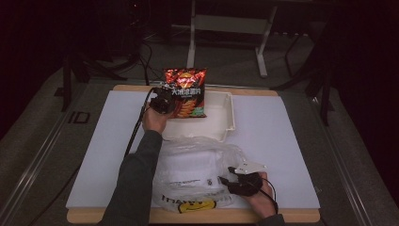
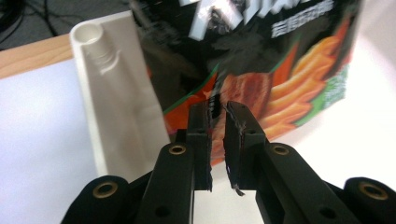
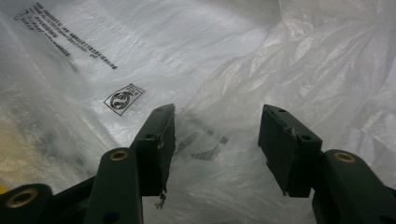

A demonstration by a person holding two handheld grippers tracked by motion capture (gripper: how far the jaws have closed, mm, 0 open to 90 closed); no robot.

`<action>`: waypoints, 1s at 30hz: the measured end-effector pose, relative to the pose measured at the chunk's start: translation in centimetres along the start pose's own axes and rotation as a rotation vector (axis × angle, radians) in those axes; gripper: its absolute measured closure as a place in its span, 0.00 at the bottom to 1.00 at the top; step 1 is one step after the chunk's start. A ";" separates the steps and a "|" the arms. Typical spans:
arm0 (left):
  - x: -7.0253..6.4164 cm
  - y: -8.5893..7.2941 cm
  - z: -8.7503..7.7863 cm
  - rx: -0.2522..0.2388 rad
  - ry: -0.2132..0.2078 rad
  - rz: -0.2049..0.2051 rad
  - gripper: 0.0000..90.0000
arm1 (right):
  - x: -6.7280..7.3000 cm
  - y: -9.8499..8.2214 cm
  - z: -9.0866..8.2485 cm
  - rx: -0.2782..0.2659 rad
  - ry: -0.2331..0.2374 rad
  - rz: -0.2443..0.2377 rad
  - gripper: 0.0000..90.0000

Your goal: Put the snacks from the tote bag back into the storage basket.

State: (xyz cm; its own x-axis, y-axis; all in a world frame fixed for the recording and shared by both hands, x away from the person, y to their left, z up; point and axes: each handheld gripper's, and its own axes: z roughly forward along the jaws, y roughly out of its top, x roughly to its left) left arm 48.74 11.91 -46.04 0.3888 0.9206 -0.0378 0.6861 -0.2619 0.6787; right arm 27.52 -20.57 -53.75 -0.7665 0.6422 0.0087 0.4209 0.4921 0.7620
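The left gripper (image 2: pixel 218 109) pinched the lower edge of the red-and-black foil chip bag (image 1: pixel 185 92), upright over the white plastic tray (image 1: pixel 229 123). The right gripper (image 3: pixel 215 126) gaped against the clear crumpled plastic bag (image 1: pixel 197 162).

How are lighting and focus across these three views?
High view: room dark, table lit, mildly soft. Left gripper view: chip bag blurred up close, tool sharper. Right gripper view: plastic bag bright with soft sheen, its print legible.

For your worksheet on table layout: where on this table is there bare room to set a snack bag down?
Bare white mat lies right of the white tray, and left of the person's left sleeve. The middle is crowded: chip bag, tray and clear plastic bag.
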 end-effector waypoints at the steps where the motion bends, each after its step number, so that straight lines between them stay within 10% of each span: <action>1: 0.0 -0.1 -0.1 -0.005 -0.009 0.001 0.90 | 0.0 0.0 0.0 0.000 -0.001 -0.003 0.51; 30: -1.8 -1.6 -5.6 -0.112 -0.154 0.248 0.90 | 0.1 0.1 -0.1 -0.003 -0.006 -0.010 0.51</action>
State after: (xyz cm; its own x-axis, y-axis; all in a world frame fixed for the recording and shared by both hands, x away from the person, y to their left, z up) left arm 43.50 12.30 -42.98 0.6306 0.7753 0.0345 0.4895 -0.4319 0.7575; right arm 27.41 -20.48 -53.65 -0.7678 0.6407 -0.0033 0.4113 0.4968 0.7642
